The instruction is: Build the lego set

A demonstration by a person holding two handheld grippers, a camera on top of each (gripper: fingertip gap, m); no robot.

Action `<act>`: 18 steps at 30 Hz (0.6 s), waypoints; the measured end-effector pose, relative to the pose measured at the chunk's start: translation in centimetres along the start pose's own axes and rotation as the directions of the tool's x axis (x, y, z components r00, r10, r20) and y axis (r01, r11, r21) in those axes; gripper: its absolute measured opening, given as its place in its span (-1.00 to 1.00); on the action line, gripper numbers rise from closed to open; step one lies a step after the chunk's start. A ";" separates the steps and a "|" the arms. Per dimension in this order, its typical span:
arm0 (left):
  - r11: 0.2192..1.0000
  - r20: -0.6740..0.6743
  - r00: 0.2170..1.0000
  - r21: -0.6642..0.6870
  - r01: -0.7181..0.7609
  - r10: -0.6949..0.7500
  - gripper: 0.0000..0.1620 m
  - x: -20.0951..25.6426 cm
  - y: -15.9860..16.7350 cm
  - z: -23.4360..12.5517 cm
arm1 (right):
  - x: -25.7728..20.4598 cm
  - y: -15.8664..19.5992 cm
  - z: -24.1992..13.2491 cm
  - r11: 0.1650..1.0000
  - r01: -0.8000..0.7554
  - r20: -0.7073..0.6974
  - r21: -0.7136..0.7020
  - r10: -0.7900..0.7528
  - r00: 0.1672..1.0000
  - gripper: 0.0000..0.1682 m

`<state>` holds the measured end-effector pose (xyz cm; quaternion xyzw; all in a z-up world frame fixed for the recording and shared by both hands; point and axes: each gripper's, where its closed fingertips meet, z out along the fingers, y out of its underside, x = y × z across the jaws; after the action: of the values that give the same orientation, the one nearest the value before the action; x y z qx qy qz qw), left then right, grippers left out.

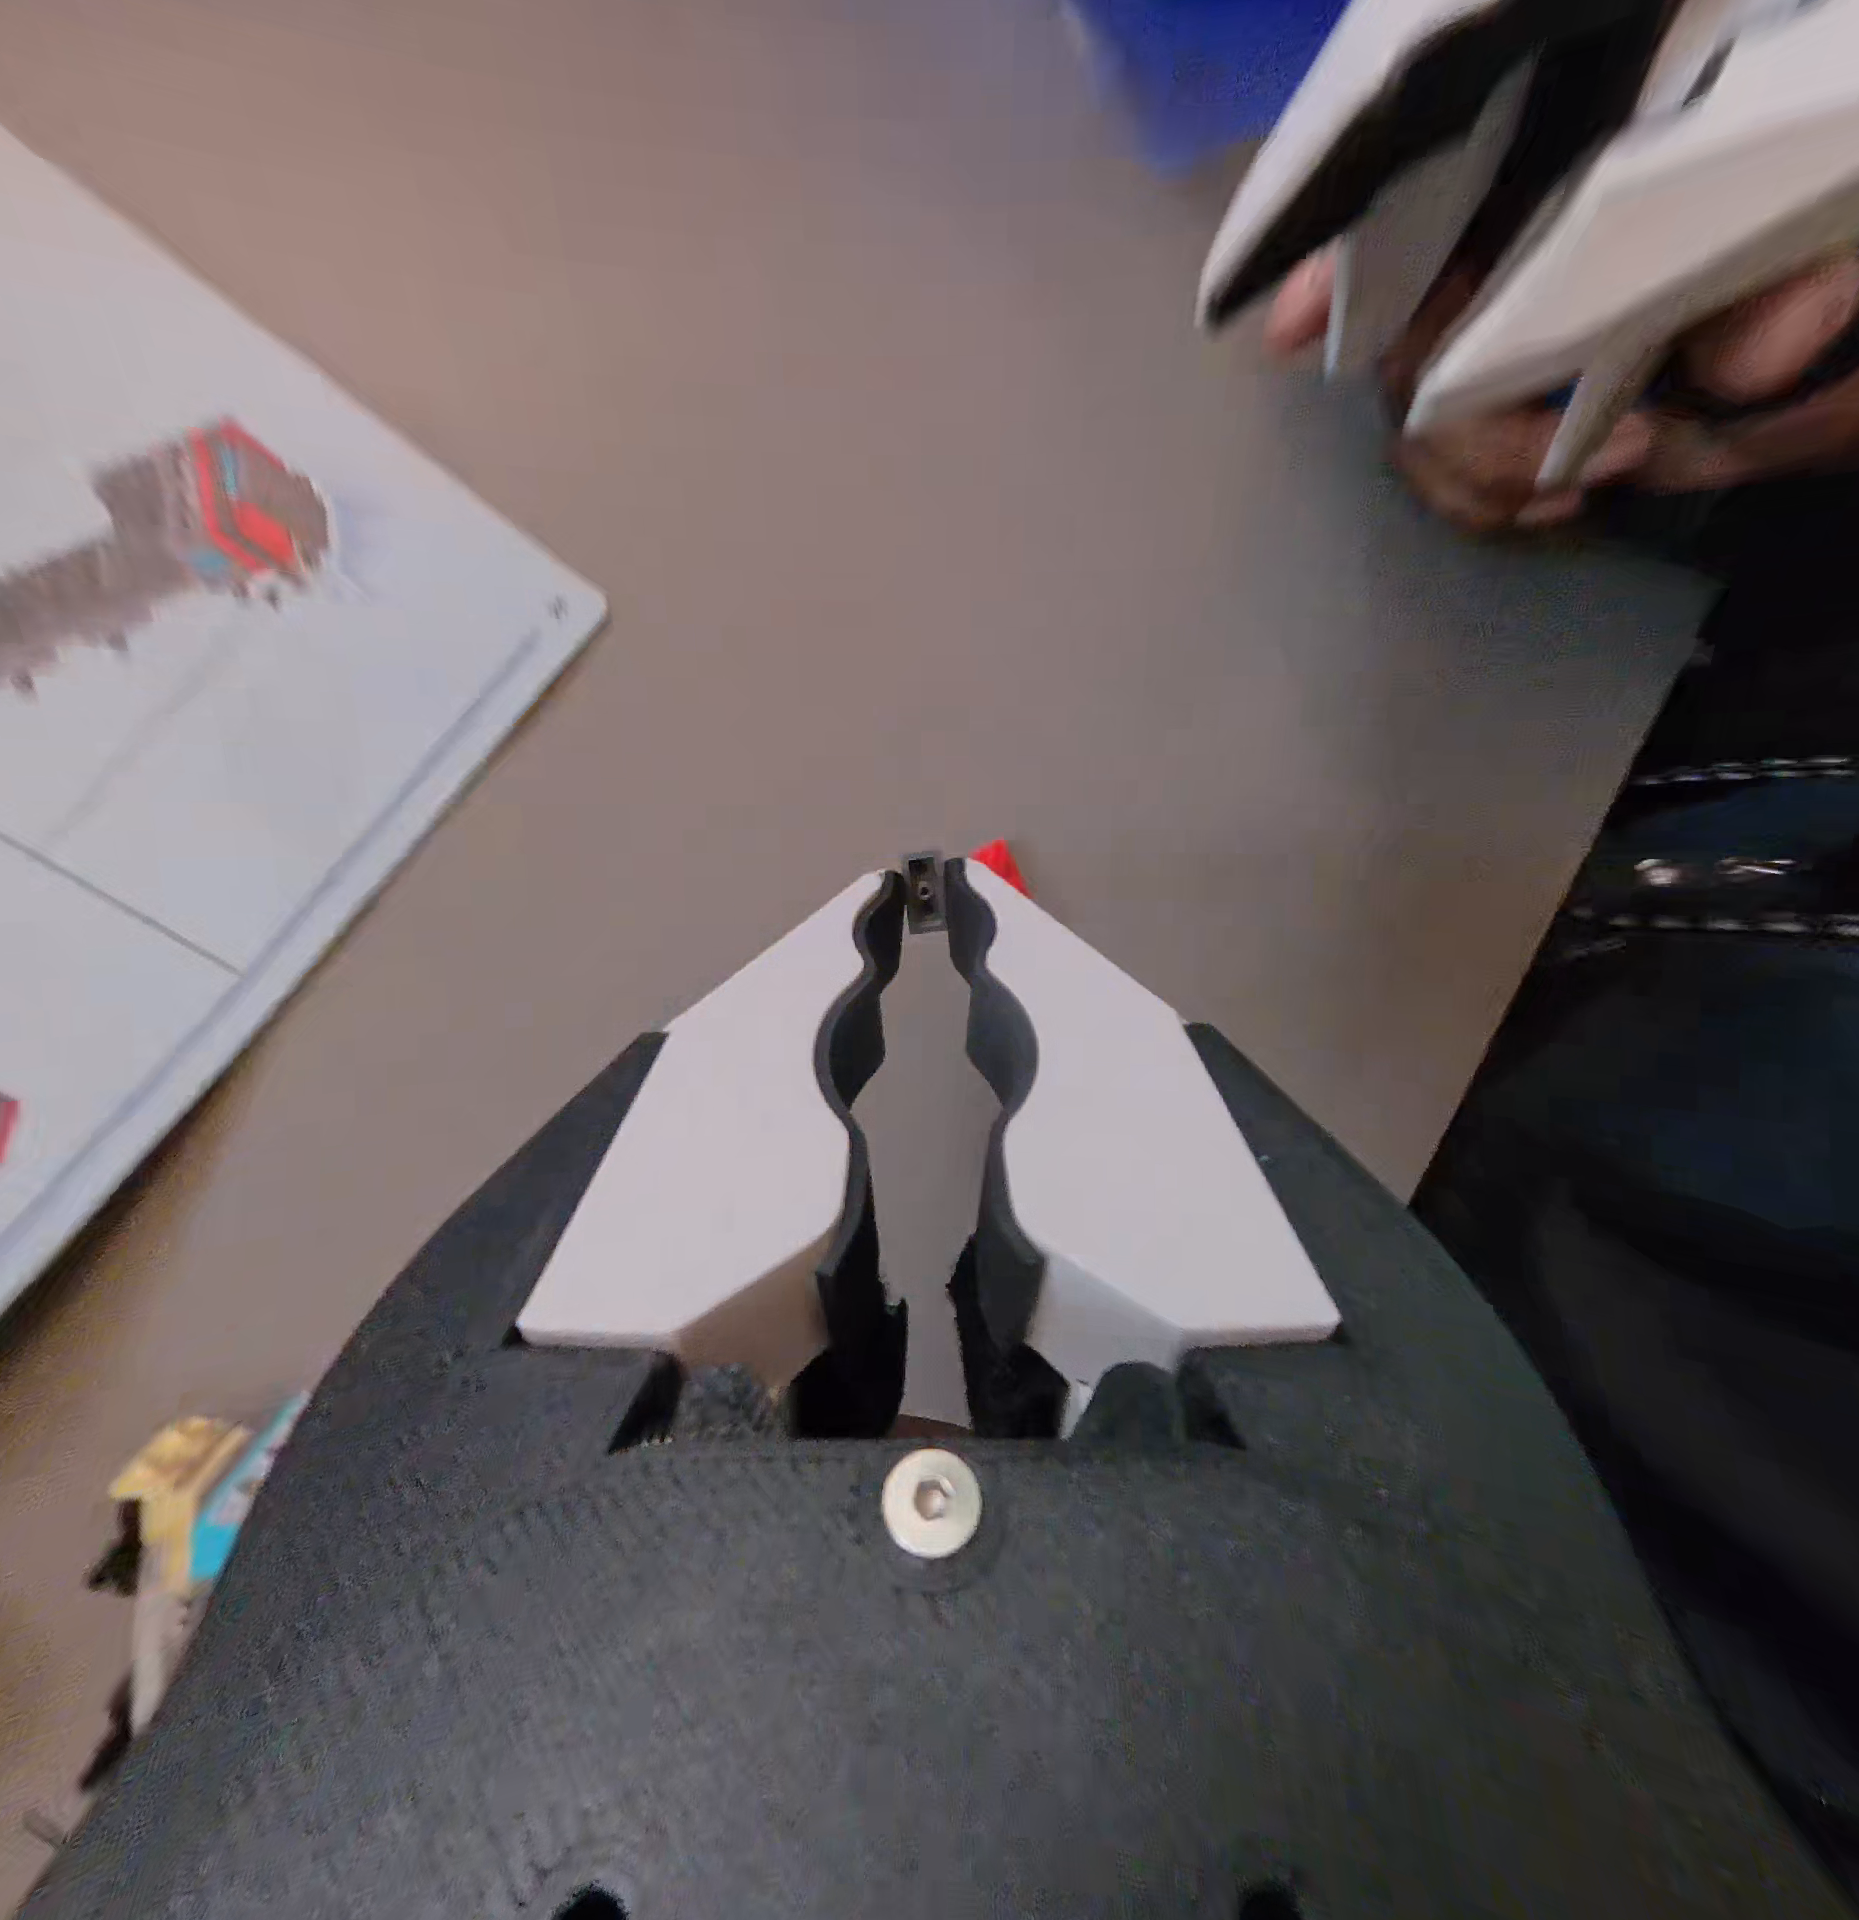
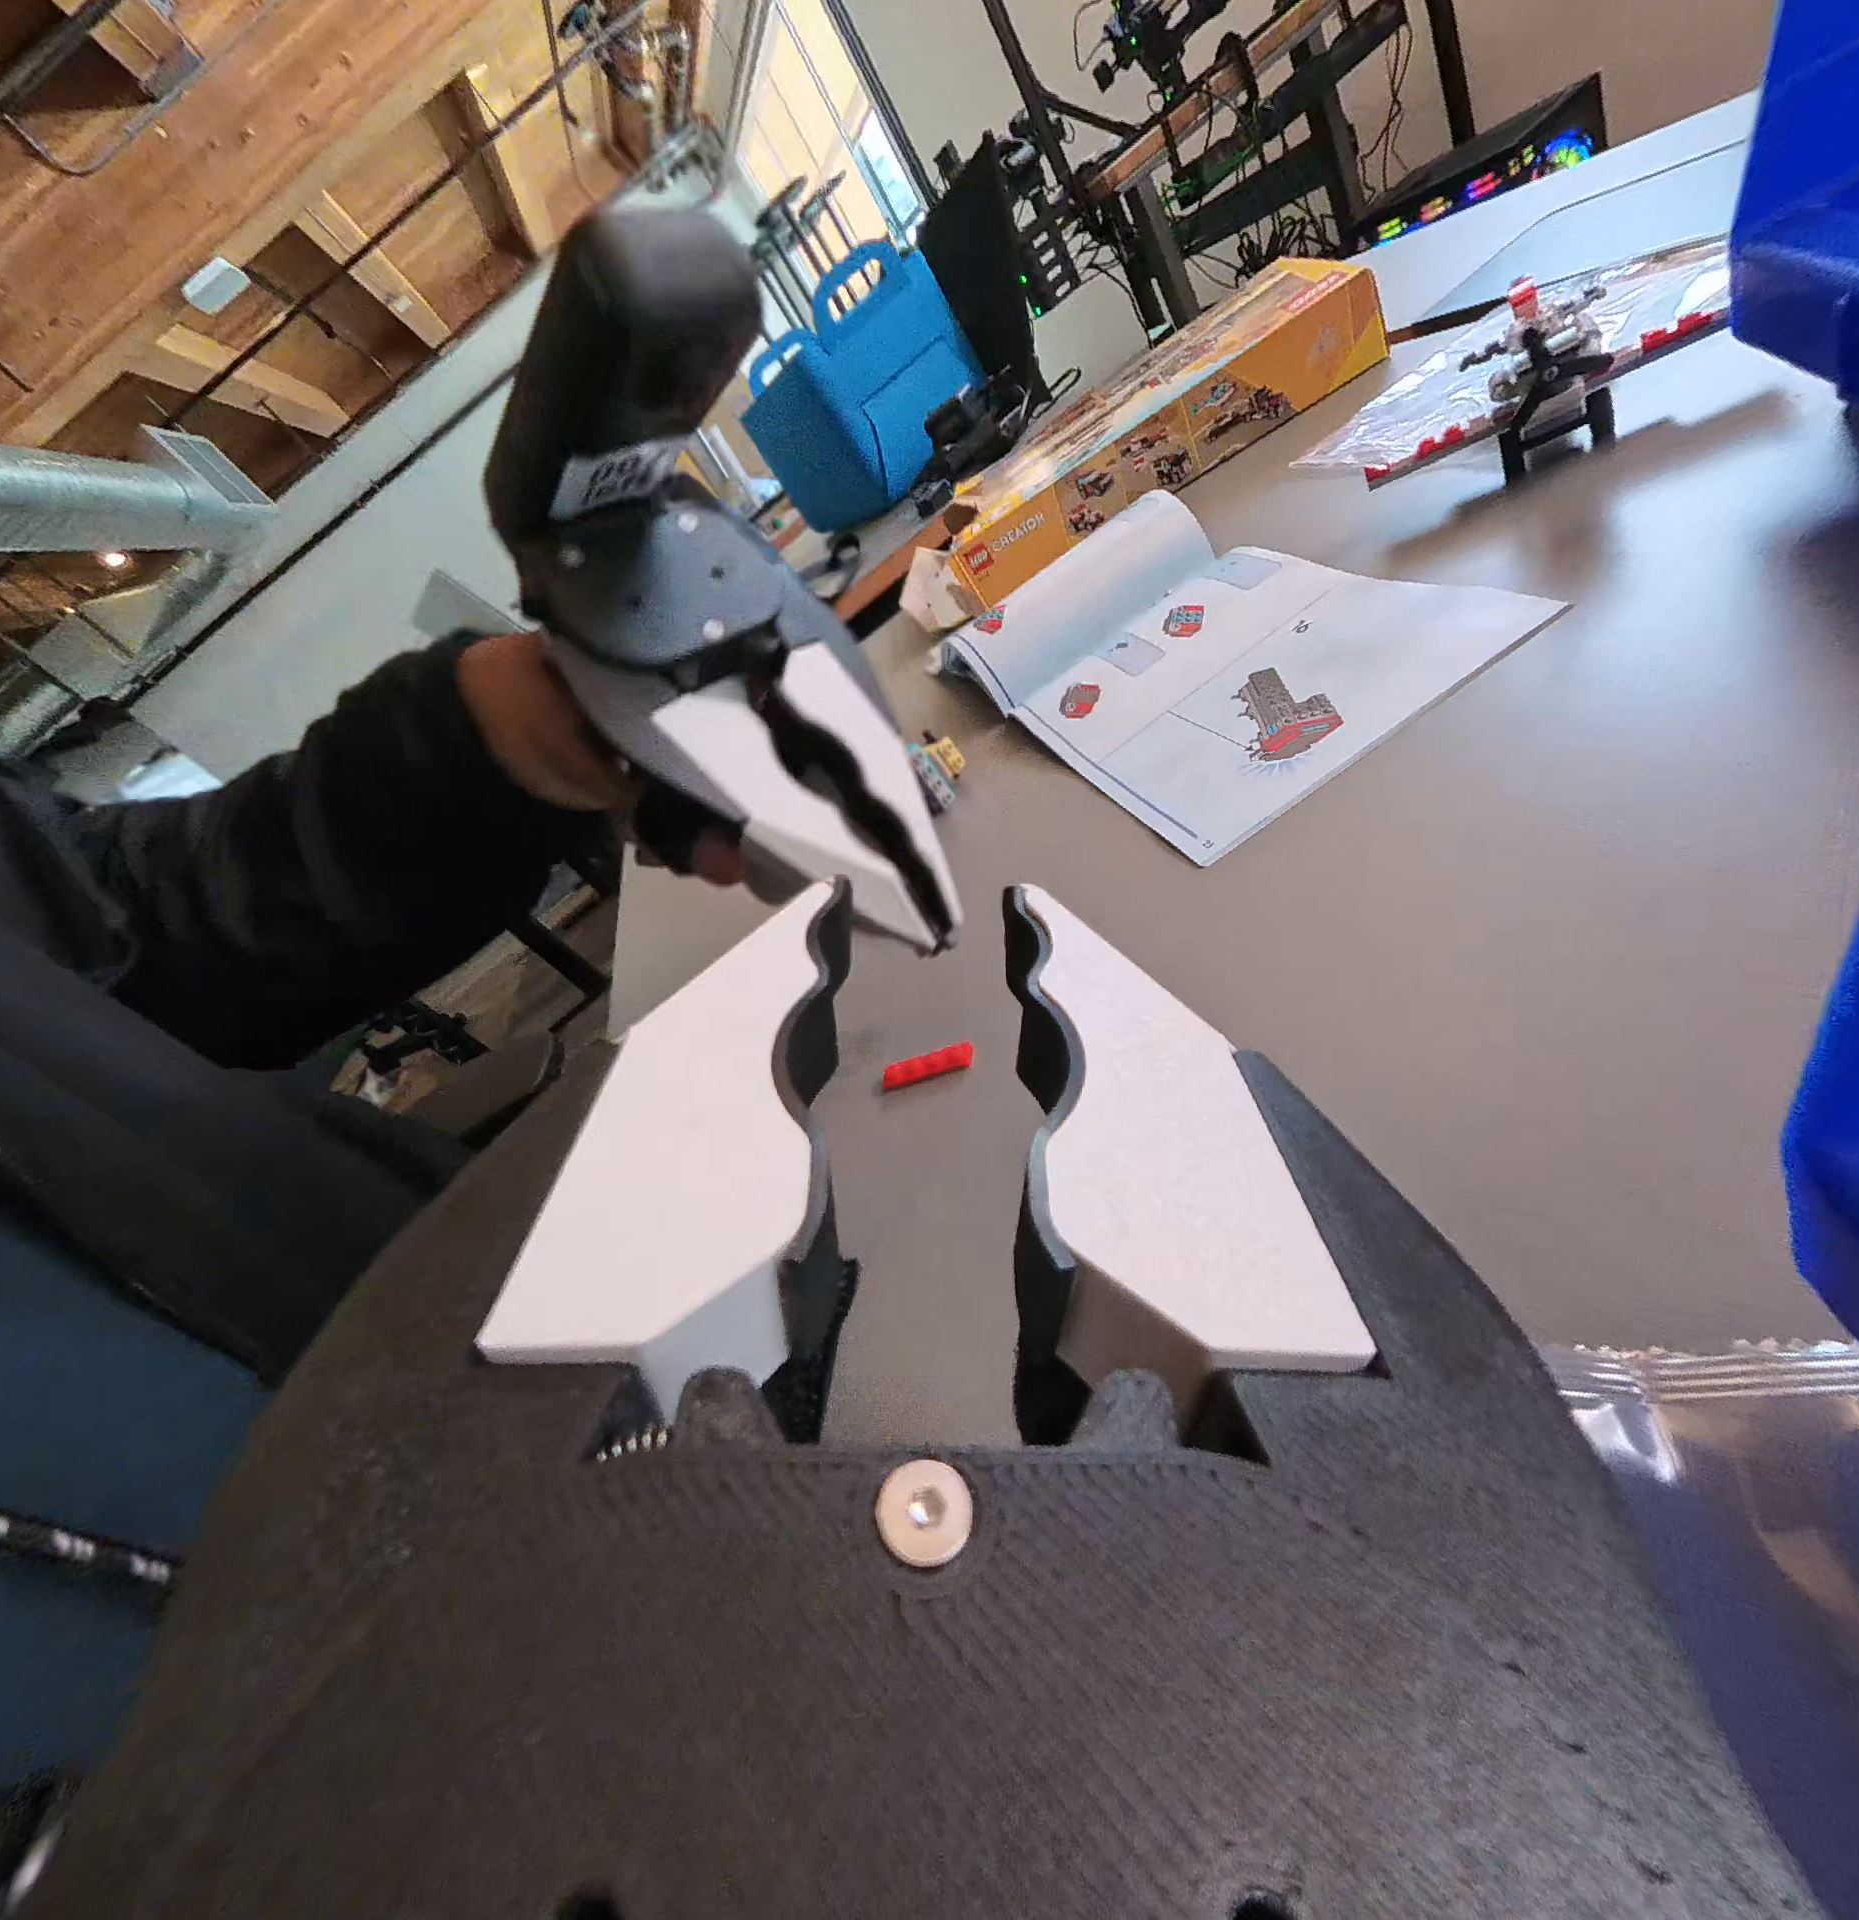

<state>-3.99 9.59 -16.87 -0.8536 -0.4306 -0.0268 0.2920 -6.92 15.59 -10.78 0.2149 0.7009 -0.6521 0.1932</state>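
My left gripper (image 1: 923, 883) is shut on a small dark grey lego piece (image 1: 922, 891), held at its fingertips a little above the brown table. It also shows in the right wrist view (image 2: 940, 940), tips pointing down. A small red lego plate (image 2: 927, 1066) lies flat on the table just past those tips; only its corner (image 1: 998, 862) peeks out in the left wrist view. My right gripper (image 2: 920, 914) is open and empty, low over the table, with the red plate between its fingers' line. It appears blurred at the top right of the left wrist view (image 1: 1424, 364).
An open instruction booklet (image 2: 1247, 686) lies on the table (image 2: 1424, 987); it also shows at left (image 1: 208, 727). A small yellow and teal lego assembly (image 2: 940, 769) sits near it. A yellow lego box (image 2: 1195, 416), a plastic bag with a partial model (image 2: 1538, 353) and a blue bin (image 2: 1829, 623) stand farther off. My right fingertips sit around 9 cm from my left ones.
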 end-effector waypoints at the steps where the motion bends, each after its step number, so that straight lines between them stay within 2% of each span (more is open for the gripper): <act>1: 1.000 0.025 1.000 -0.007 -0.006 0.006 -0.90 -0.1 1.0 0.3 | 0.1 0.2 0.1 1.000 0.001 -0.009 -0.012 -0.001 1.000 -0.66; 4: 0.999 0.090 0.995 -0.016 -0.041 0.043 -0.89 -0.8 2.8 1.1 | 0.1 0.7 0.3 0.999 0.017 -0.035 -0.042 -0.019 0.999 -0.65; 7: 0.998 0.079 0.995 0.029 -0.057 0.054 -0.89 -0.8 2.9 1.1 | 0.2 1.2 0.6 0.996 0.035 -0.065 -0.076 -0.040 0.997 -0.65; 13: 0.990 0.106 0.992 0.115 -0.087 0.075 -0.69 -1.1 4.3 -2.6 | 0.5 2.0 1.0 0.989 0.074 -0.121 -0.128 -0.090 0.989 -0.64; 18: 0.992 0.213 0.972 0.056 -0.109 0.095 -0.51 -3.3 8.0 -4.4 | 0.6 2.6 1.7 0.980 0.083 -0.125 -0.180 -0.107 0.986 -0.64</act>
<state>0.86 1.27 -17.95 -0.8623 -0.4152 0.0930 0.2747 -5.98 14.05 -13.39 0.2068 0.7760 -0.5811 0.1321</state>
